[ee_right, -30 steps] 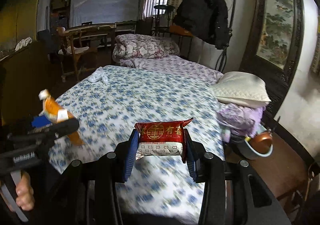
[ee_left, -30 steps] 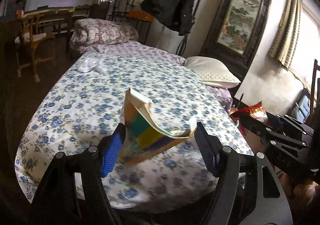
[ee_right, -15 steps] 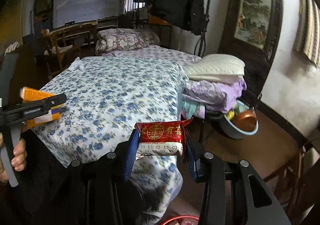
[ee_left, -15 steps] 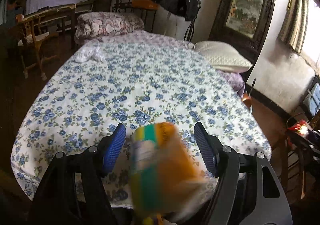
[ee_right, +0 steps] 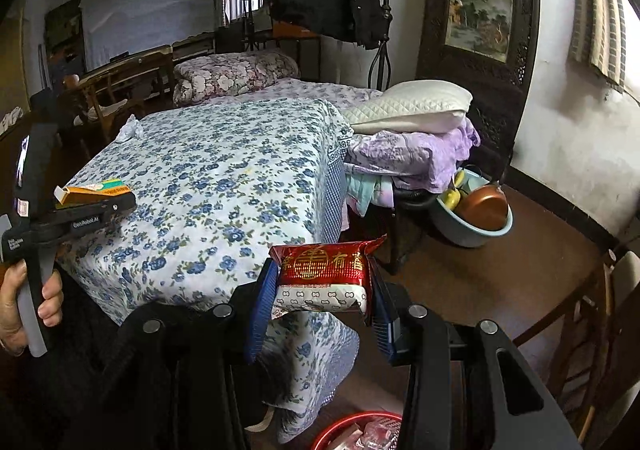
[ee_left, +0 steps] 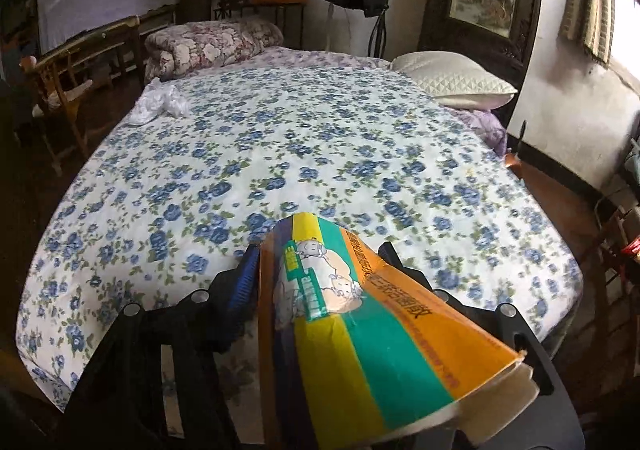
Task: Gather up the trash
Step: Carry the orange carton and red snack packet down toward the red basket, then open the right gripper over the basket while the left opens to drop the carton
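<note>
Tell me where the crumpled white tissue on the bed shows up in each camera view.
Left wrist view: crumpled white tissue at upper left, on the bedspread's far left edge.
Right wrist view: crumpled white tissue at left of centre, same far corner.
Shared landmark: the white quilted pillow.

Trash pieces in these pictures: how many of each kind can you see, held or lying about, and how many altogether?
Boxes: 1, the flattened orange box clamped in the left gripper.
Wrappers: 1, the red packet clamped in the right gripper.
Crumpled tissue: 1, the white wad on the bed.
Total: 3, not counting what already lies in the red bin.
</note>
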A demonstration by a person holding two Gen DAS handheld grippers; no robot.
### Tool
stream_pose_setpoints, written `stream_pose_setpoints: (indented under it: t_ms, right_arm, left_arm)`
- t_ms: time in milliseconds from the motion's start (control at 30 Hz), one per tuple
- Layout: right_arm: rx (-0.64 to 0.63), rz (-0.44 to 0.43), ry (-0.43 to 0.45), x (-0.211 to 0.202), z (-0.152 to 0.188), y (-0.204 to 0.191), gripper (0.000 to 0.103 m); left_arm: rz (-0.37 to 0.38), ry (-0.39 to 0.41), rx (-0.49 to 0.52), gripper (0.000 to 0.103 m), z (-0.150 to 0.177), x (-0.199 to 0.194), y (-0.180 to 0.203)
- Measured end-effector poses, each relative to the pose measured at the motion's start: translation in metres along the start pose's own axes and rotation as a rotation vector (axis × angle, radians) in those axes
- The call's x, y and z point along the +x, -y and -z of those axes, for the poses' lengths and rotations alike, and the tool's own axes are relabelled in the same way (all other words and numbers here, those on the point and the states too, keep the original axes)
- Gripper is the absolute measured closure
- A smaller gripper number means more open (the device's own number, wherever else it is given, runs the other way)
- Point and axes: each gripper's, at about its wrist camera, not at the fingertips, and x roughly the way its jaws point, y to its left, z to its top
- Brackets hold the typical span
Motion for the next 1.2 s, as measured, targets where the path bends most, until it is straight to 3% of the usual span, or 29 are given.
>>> stream_pose_setpoints:
  t_ms: [333,633,967,1033,1067,1200]
  right_arm:
    - [0.018,0.022,-0.023,-0.006,0.014,0.015,0.059]
    - [0.082,0.027,-0.122,-0.024,0.057,0.059,0.059]
    - [0.149,0.062,-0.352,0.010,0.168,0.104,0.057]
    - [0.157,0.046,-0.432,0.029,0.191,0.105,0.046]
    - [0.160,0.060,-0.442,0.032,0.196,0.107,0.037]
    - [0.263,0.079,-0.397,0.023,0.199,0.135,0.036]
  left_arm:
    - [0.087,0.094,0.023,0.045,-0.020,-0.043,0.027]
    - [0.236,0.126,0.136,0.045,-0.020,-0.088,0.094]
    - [0.423,-0.033,0.280,0.045,0.024,-0.083,0.190]
    - [0.458,-0.074,0.309,0.045,0.036,-0.076,0.207]
    - [0.472,-0.099,0.327,0.045,0.042,-0.071,0.217]
    - [0.511,-0.172,0.399,0.045,0.064,-0.057,0.247]
